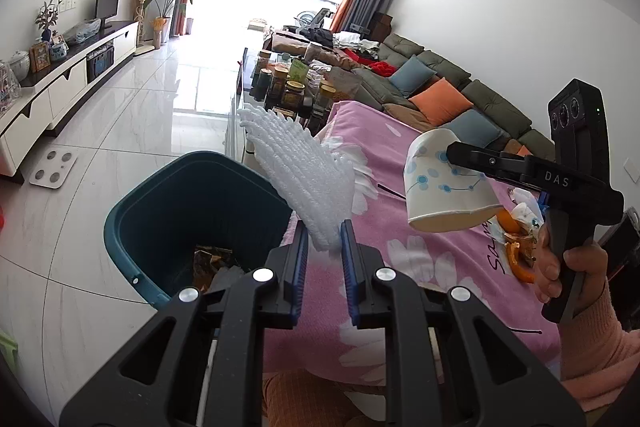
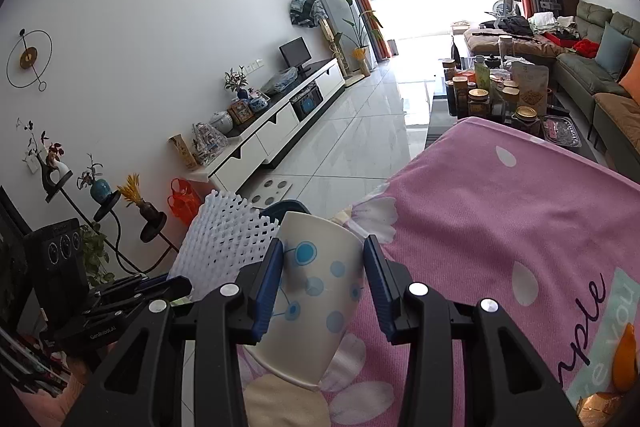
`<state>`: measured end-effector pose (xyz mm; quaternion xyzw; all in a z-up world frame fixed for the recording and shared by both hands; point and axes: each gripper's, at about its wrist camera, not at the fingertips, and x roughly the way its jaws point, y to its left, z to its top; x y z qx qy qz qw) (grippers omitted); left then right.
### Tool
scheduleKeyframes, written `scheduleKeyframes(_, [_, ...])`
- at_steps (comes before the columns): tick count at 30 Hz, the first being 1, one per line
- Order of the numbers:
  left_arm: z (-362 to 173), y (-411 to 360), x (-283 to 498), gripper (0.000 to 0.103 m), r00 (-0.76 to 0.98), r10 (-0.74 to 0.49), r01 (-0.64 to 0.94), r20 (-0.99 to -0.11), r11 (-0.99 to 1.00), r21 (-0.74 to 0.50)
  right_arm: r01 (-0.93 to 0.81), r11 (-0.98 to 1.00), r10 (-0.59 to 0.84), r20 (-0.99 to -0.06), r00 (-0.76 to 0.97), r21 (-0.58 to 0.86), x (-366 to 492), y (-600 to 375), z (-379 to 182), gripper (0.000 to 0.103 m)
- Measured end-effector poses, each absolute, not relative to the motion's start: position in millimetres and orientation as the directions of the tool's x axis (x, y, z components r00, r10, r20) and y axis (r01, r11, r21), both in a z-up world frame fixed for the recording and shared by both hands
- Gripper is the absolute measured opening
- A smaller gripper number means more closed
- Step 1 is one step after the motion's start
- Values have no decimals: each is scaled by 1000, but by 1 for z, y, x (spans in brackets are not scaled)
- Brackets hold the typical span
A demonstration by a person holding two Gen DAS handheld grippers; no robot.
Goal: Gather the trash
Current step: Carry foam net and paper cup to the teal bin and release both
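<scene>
My left gripper (image 1: 324, 241) is shut on a white foam fruit net (image 1: 304, 171) and holds it beside the rim of a teal trash bin (image 1: 160, 211), which has some wrappers inside. My right gripper (image 2: 324, 255) is shut on a white paper cup with blue dots (image 2: 316, 287), held tilted above the pink blanket (image 2: 500, 227). The cup also shows in the left wrist view (image 1: 444, 187), with the right gripper (image 1: 460, 155) on it. The foam net shows in the right wrist view (image 2: 228, 239), left of the cup. Orange peels and wrappers (image 1: 516, 239) lie on the blanket.
The bin stands on a white tiled floor (image 1: 120, 115) left of the blanket-covered table. A glass coffee table with several jars (image 1: 296, 83) stands beyond it. A sofa with cushions (image 1: 440, 87) is at the right, a white TV cabinet (image 1: 60, 87) at the left.
</scene>
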<state>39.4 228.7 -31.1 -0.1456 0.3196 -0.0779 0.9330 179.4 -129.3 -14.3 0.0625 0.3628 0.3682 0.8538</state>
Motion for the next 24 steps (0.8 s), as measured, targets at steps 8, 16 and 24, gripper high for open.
scheduleKeyframes(8, [-35, 253, 30, 17, 782, -185, -7, -595, 952, -305, -607, 696, 694, -575, 433, 383, 190, -102, -15, 40])
scheduleKeyframes(16, [-43, 271, 30, 17, 772, -149, -55, -617, 953, -299, -626, 682, 700, -586, 408, 378, 197, -75, -18, 40])
scheduleKeyframes(24, [-56, 277, 44, 17, 751, -129, -95, -648, 950, -299, -643, 673, 697, -604, 386, 365, 205, -44, -21, 40])
